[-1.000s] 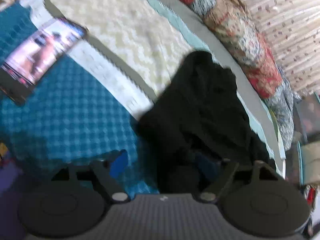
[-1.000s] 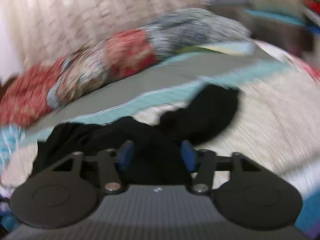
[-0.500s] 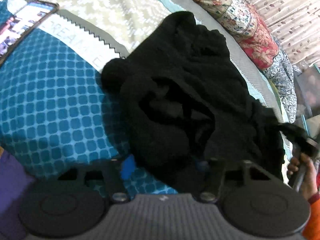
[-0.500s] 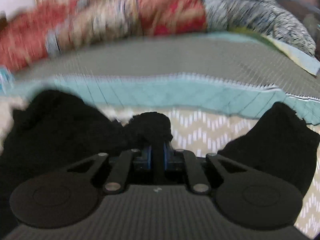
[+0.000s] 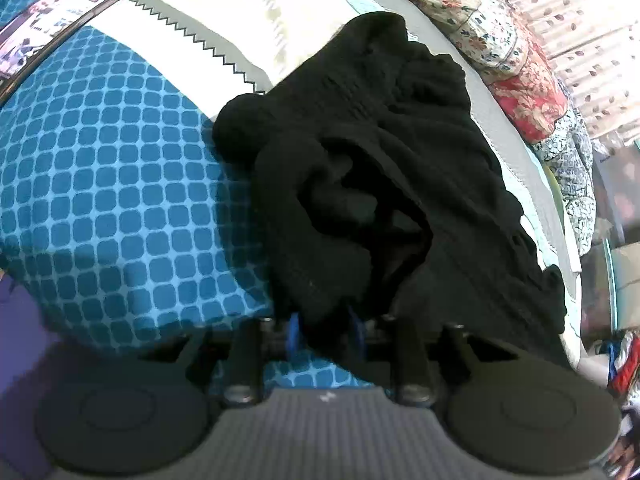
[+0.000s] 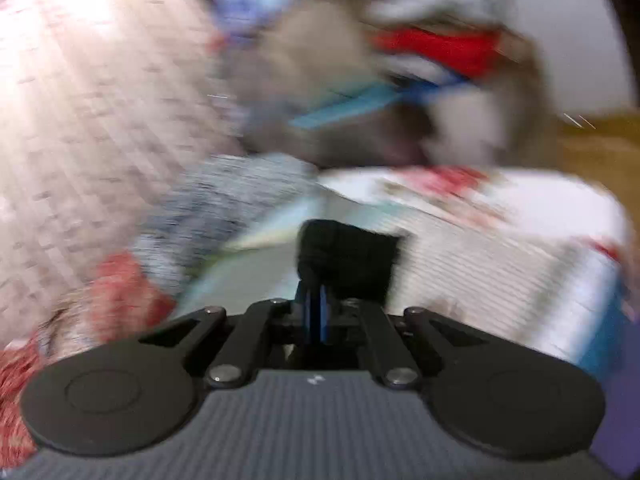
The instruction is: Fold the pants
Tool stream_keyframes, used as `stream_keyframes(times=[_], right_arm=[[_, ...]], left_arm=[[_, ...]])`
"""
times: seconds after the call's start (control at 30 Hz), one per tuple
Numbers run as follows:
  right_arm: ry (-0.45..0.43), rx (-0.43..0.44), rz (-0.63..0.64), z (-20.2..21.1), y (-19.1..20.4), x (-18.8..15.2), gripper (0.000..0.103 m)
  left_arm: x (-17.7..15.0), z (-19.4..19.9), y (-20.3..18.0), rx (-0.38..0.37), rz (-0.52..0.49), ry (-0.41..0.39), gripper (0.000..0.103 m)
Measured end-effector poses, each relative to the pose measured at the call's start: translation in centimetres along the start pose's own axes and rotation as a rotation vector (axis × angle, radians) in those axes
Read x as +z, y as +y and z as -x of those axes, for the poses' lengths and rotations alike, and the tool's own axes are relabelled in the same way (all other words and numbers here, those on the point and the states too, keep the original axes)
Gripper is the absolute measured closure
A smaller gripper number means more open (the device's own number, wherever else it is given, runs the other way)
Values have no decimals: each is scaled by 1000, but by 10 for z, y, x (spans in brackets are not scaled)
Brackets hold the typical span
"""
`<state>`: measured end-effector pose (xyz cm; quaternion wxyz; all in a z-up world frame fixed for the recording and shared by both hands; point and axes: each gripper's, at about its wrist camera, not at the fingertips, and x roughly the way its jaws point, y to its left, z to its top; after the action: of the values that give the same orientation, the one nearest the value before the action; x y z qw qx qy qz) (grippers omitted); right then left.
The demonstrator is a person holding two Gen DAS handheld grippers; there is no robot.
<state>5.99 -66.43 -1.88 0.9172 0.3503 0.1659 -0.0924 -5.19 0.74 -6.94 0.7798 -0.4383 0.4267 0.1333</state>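
Your left gripper (image 5: 326, 334) has its blue fingers nearly closed on a thick bunch of the black pants (image 5: 384, 184), which are still a crumpled heap on the bed (image 5: 120, 168), lying half on the blue checked cover and half on the pale part. Your right gripper (image 6: 316, 316) has its jaws pinched almost together on another bit of the same black fabric, held up off the bed, though that view is badly smeared so I can't tell which part of the pants it is.

Biggest risk, I'd say: you've grabbed random folds rather than the waistband or hems, so spreading your hands may just twist the heap instead of opening it. That right pinch looks thin, so a quick tug could slip it loose. Also watch the phone (image 5: 52, 36) near the bed's edge; dragging cloth could nudge it.
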Motion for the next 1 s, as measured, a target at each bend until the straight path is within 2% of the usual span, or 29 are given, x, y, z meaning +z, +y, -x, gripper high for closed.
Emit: stream_keyframes(times=[0.1,0.2,0.23,0.33,0.37,0.5,0.6,0.63,0.73,0.77,0.8,0.87,0.9,1.0], right_arm=[[62,-142,6,-7,-38,-26,96],[102,-197,-18,-9,-58,-44,96],[115,-207,-41,-11,-65,-49,96],[134,-196,-109,-8,-77,-45,96],[130,-182,-119,-4,-78,-42,96],[72,-126,-64,6,-52,-19,97],[35,-165,-14,12,-50,-13,98],[54,-190,-9,10,-54,-16,98],[161,-294,13,-3,-71,-31,97],[177,-318,4,-4,-76,-35,97],[181,-334,-18,-4,-80,-38,89],[141,-390,-56,4,-85,-37,63],[115,-417,-69,7,-86,-35,45],[26,-471,-106,18,-91,-23,45]], left_arm=[[3,-1,0,-18,24,10,59],[9,-3,-3,-21,59,14,54],[11,-4,-4,-18,58,7,58],[13,-9,-9,6,52,14,91],[13,-9,-9,9,54,15,93],[13,11,-13,3,32,-22,95],[5,23,-11,41,-6,-41,95],[0,23,-9,59,-16,-39,95],[-13,15,-1,114,-26,-12,85],[-16,15,2,105,-25,-6,83],[-20,17,5,88,-29,-6,81],[-23,29,8,64,-39,-11,65],[-23,36,9,56,-41,-12,64],[-25,62,19,21,-62,-60,57]])
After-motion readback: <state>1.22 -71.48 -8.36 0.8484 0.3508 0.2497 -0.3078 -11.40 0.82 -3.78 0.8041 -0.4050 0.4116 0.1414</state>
